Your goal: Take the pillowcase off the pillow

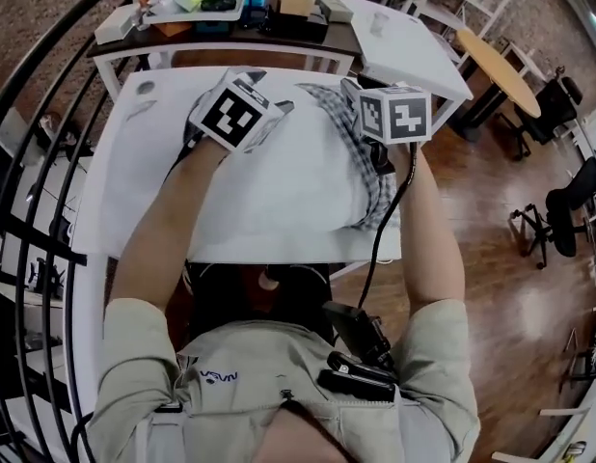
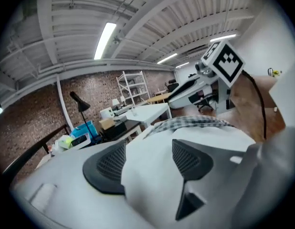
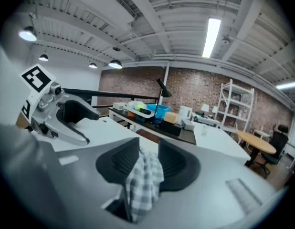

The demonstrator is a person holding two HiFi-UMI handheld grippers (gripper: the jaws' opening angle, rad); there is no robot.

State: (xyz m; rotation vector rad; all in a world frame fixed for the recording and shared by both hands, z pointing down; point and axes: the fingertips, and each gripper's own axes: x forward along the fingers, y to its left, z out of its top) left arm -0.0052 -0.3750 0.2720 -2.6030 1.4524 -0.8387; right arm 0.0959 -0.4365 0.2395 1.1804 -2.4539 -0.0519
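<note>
The jaws of my right gripper (image 3: 148, 149) are clenched on a hanging fold of the checked pillowcase (image 1: 373, 186). Those of my left gripper (image 2: 148, 151) stand wide, with the white pillow (image 1: 279, 186) between them, not squeezed. The pillow lies mostly bare at frame centre on the table (image 1: 124, 162), and the case is bunched along its right edge. I judge that only this last pull remains.
</note>
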